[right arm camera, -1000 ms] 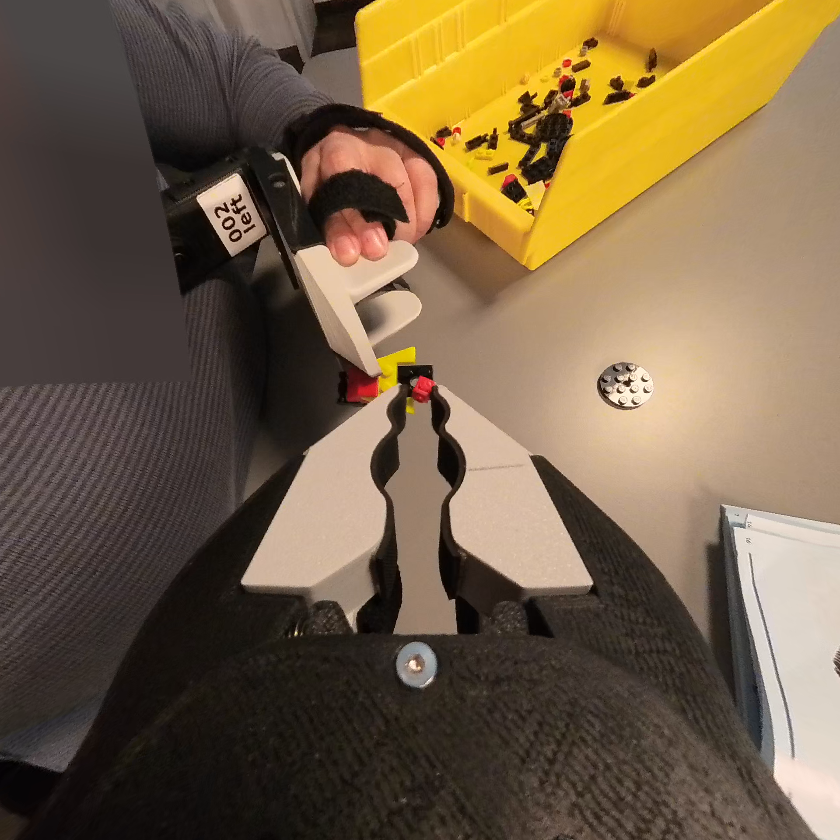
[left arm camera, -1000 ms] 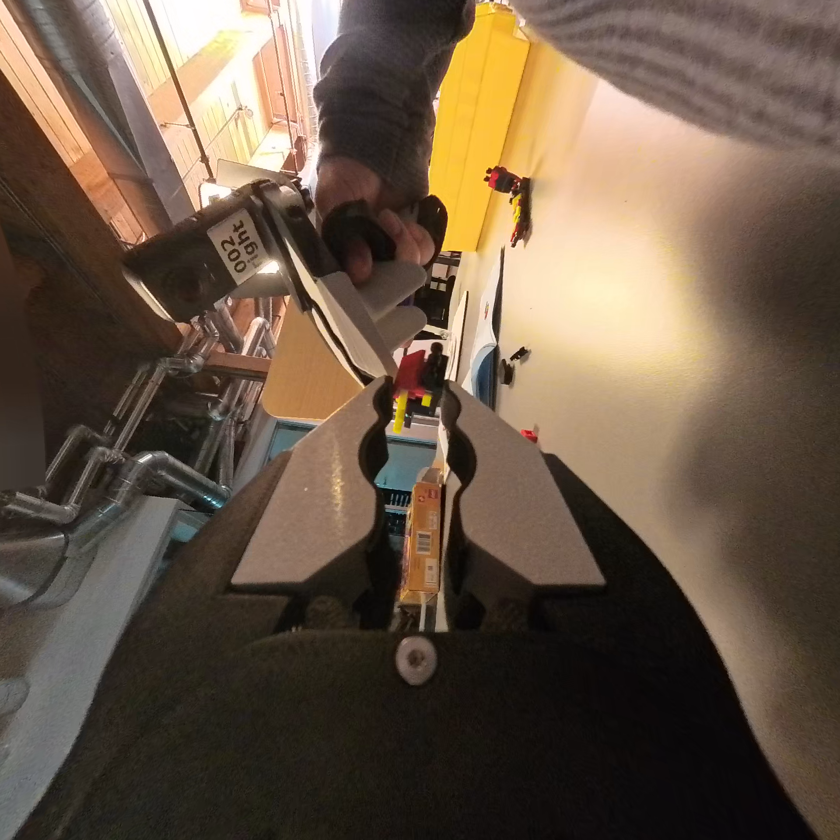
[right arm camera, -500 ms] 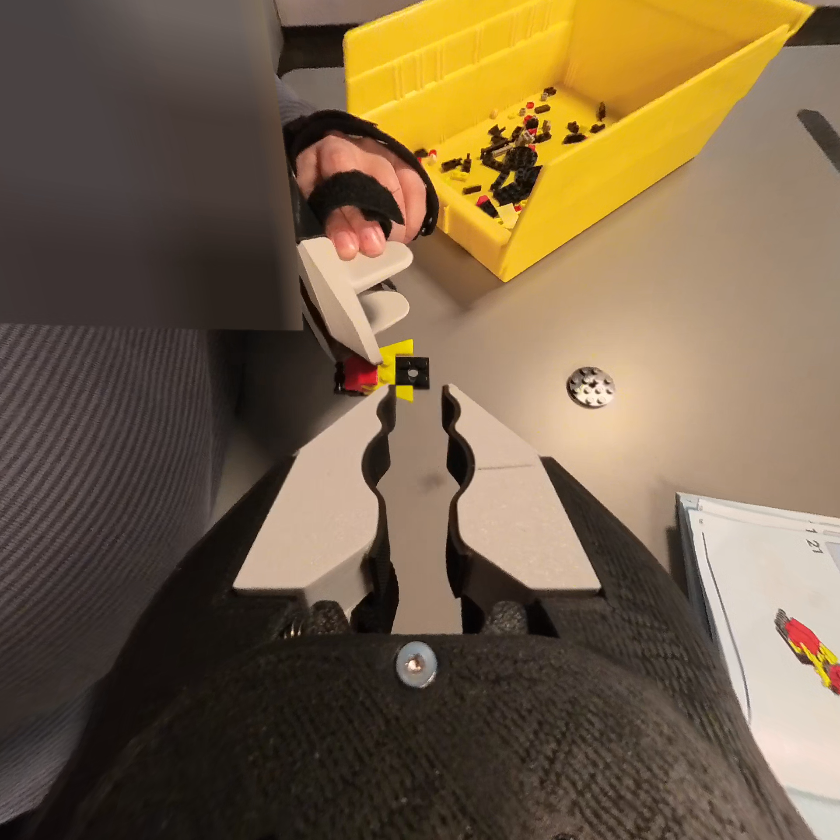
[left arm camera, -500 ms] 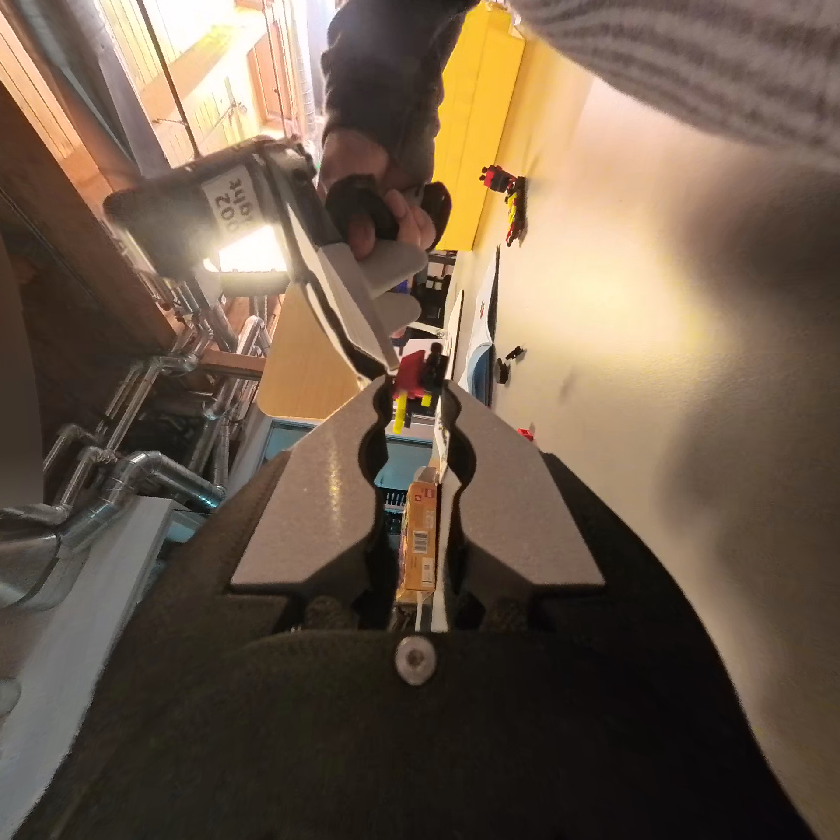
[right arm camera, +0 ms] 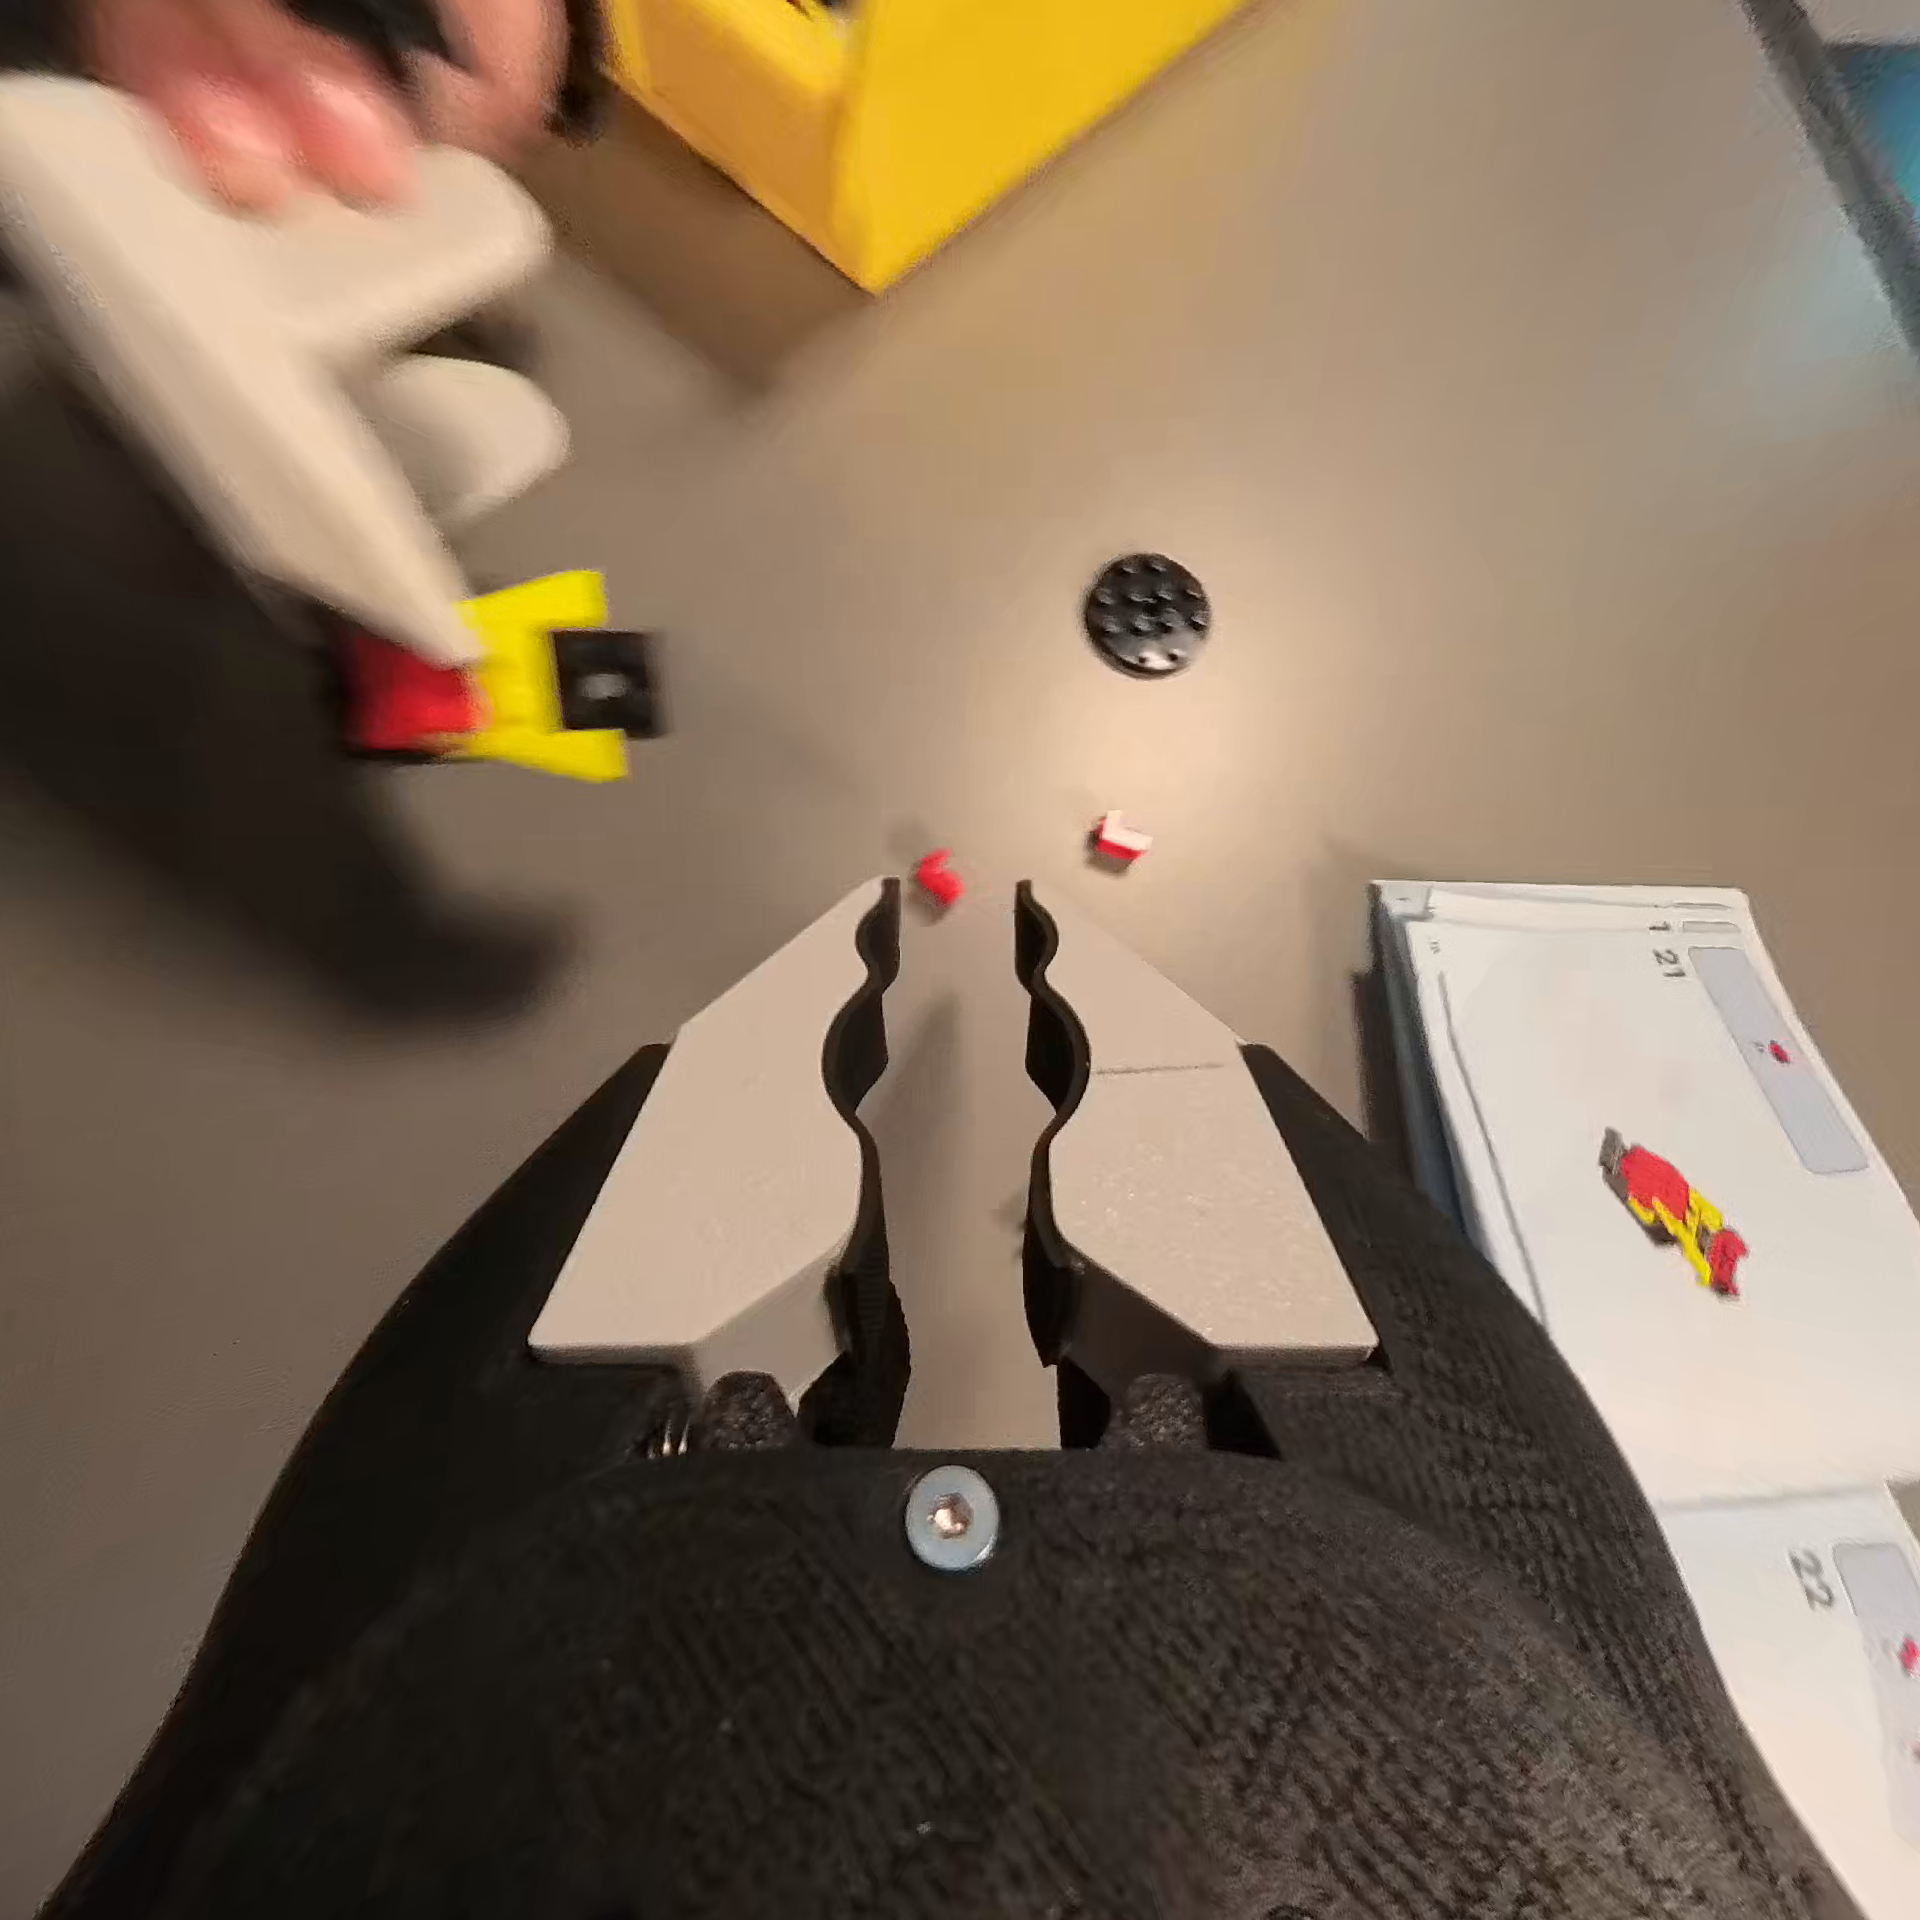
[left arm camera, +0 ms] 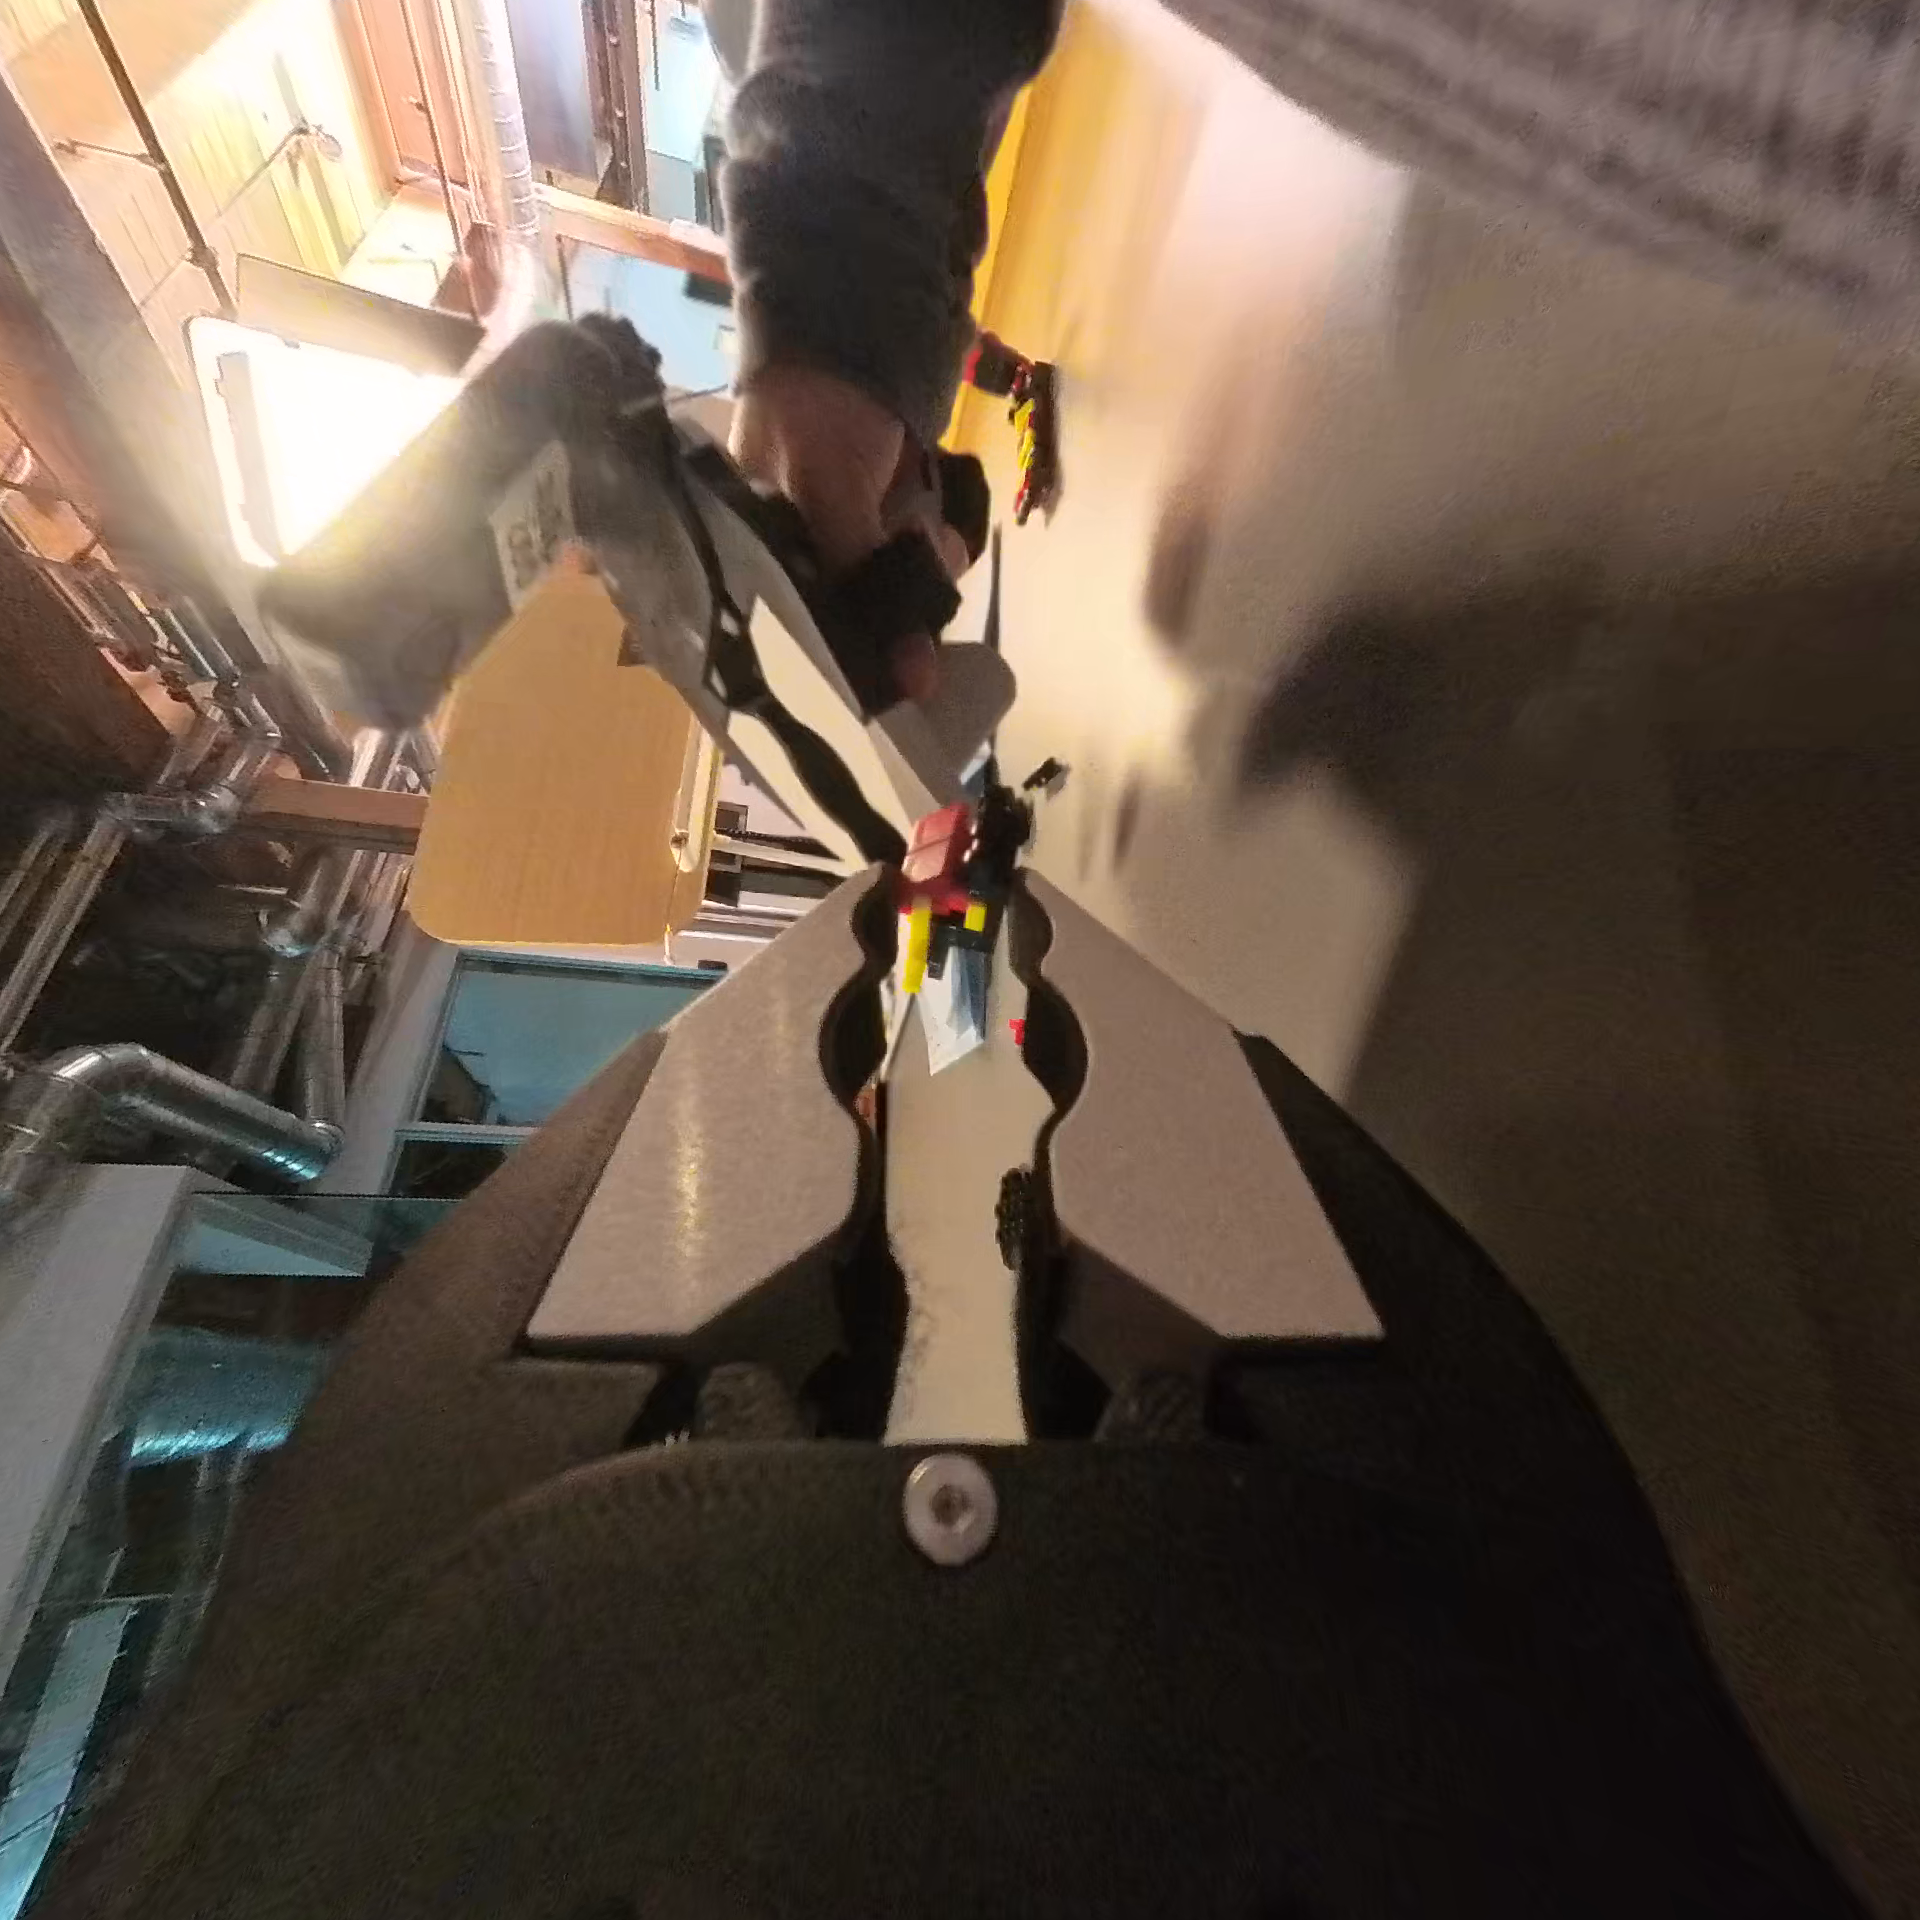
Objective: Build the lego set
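Printed step numbers mark the white instruction booklet (right arm camera: 1621,1195); its writing stays uncopied.

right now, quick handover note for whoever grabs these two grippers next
Left gripper: shut on the red, yellow and black lego model, held above the table.
Right gripper: open, empty, tips just short of a small red piece; a second red piece lies right of it.
Round black plate loose farther on; yellow bin behind; instruction booklet at right.
Left: probably pick up a red piece and fit it.
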The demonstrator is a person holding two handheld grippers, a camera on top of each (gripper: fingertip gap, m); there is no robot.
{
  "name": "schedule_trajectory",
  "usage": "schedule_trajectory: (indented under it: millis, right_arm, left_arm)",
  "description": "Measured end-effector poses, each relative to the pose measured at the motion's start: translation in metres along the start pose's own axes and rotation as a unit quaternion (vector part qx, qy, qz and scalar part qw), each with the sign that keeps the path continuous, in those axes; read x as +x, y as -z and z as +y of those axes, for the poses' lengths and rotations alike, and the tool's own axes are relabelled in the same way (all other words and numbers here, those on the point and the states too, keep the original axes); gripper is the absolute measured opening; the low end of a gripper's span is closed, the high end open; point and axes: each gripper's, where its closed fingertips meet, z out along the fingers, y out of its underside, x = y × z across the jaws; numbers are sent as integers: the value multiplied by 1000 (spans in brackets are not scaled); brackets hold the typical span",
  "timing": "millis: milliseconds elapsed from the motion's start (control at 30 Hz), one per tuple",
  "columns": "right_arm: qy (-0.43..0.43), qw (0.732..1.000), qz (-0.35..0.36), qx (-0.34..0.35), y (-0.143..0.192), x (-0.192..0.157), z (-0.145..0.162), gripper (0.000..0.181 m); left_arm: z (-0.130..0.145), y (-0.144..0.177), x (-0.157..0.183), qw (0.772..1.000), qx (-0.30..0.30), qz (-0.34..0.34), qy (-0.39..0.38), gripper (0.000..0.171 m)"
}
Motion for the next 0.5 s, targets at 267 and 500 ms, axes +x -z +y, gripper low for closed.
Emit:
schedule_trajectory:
  millis: [267,500]
  right_arm:
    - [84,996,-10,-29,-21,32,5,23]
    - [128,987,-96,-23,-28,29,7,22]
  left_arm:
    - [1,0,3,1000,-3,7,2,20]
    - [1,1,5,1000,-4,12,2,20]
